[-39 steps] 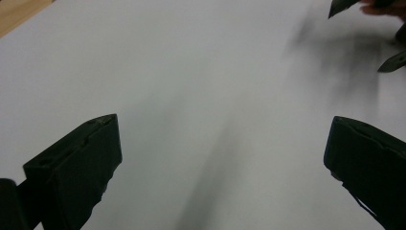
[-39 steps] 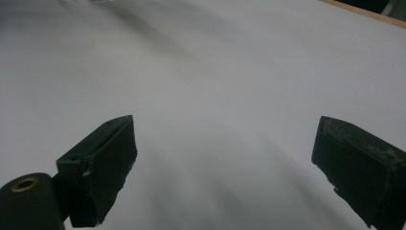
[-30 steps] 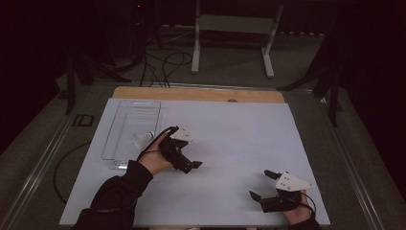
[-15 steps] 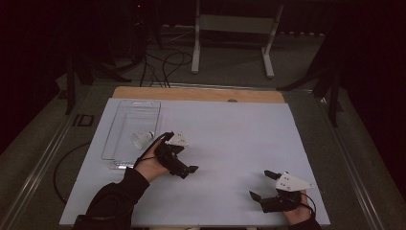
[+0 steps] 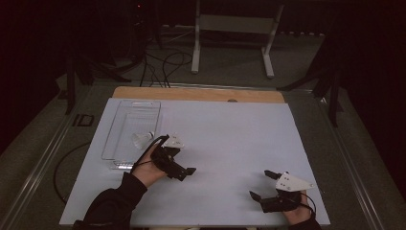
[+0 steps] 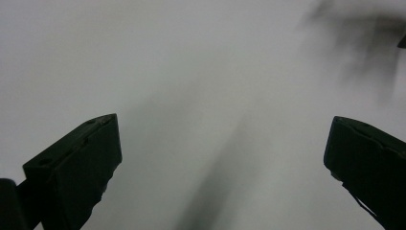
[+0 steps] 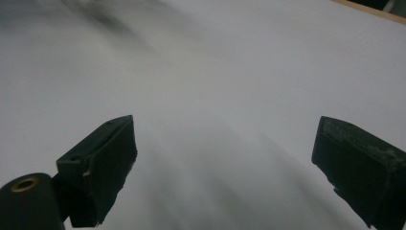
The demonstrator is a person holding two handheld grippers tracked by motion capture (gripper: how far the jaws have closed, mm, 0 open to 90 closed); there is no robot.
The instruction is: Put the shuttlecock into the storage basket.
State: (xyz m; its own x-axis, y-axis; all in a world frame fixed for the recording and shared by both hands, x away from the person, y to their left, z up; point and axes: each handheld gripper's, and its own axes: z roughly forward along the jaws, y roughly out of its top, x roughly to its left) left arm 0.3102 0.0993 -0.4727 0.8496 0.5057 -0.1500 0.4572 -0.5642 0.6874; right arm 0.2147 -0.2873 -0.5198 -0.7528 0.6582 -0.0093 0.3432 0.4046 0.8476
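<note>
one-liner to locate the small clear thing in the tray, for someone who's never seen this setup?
On the white table sheet, find the clear rectangular tray at the far left. Near its front end lies a small clear bulb-like object, just beyond the left gripper. It is the tray's one visible item.

The left tool (image 5: 184, 171), held in the left hand (image 5: 152, 165), points rightward with jaws wide apart. The right tool (image 5: 262, 184) sits low near the table edge, jaws also spread wide.
</note>
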